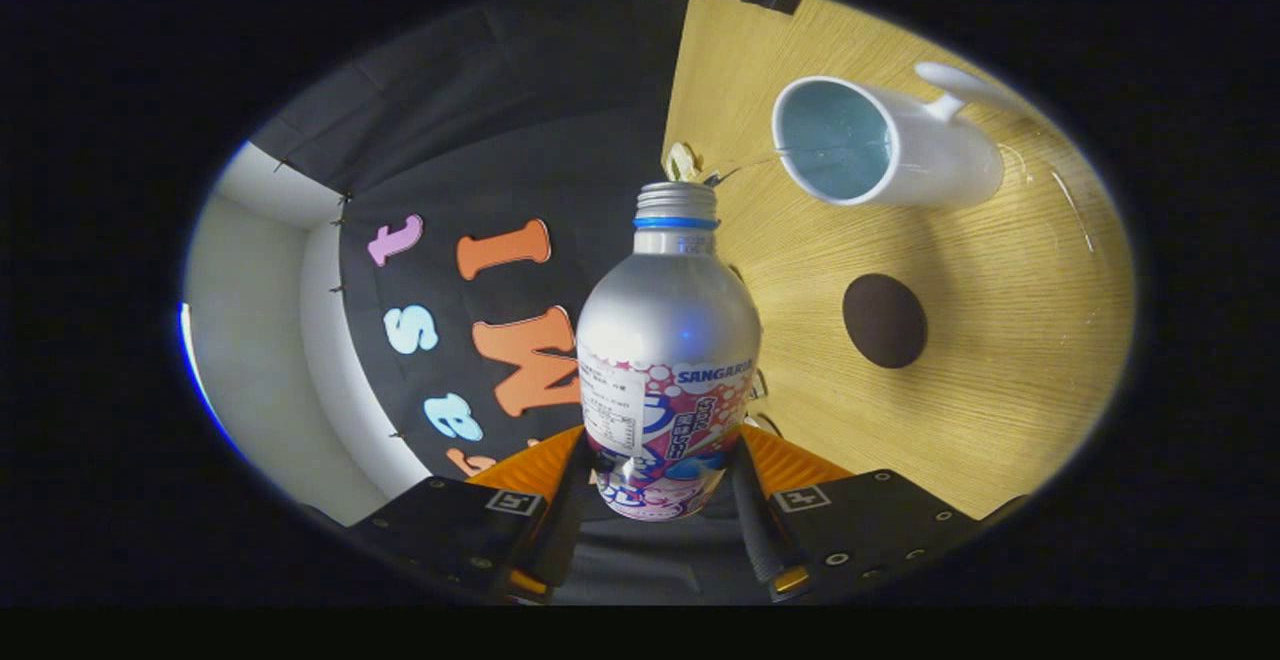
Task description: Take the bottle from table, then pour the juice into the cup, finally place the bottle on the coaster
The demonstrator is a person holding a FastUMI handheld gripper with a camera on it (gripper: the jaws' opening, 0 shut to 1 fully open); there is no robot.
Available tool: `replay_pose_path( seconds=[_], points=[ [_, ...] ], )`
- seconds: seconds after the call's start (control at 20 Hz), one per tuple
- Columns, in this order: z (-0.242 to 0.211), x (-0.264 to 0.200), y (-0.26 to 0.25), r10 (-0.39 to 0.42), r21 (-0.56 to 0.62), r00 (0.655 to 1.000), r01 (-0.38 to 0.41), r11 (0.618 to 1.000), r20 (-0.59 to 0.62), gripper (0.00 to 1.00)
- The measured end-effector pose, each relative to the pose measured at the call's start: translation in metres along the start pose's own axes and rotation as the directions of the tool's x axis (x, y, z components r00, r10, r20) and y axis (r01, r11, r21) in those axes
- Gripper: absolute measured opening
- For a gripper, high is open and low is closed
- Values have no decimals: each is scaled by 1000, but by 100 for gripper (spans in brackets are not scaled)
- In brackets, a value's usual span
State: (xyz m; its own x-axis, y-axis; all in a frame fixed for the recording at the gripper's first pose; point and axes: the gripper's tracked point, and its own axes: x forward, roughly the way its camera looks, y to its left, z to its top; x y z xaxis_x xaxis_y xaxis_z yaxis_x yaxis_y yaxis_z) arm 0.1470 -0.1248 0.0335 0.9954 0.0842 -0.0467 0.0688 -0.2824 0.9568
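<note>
Bottle [668, 340] sits pinched low on its body between the two fingers of the claw [662, 485], its mouth rolled over toward the cup [880, 145] so a thin stream arcs across into it. The cup stands on the table [1000, 340] just past the mouth, catching the juice. The coaster [884, 320] lies bare nearer the claw, seemingly waiting for the bottle.

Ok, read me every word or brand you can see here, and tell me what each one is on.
"SANGARIA": on the blue band of the label on the bottle, which the fingers press from both sides low down.
White panel and coloured print lower on that label: too small and curved to read.
Square markers on the fingers: patterns, no words.
Cup and coaster: no text.
</note>
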Motion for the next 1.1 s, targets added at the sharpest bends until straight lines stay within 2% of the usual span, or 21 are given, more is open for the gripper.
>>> replay_pose_path(
  seconds=[0.3,1.1],
  points=[
    [0,0,1,-18,32,1000,18,999,3,69],
    [7,-3,10,10,184,999,-16,983,36,69]
  ],
)
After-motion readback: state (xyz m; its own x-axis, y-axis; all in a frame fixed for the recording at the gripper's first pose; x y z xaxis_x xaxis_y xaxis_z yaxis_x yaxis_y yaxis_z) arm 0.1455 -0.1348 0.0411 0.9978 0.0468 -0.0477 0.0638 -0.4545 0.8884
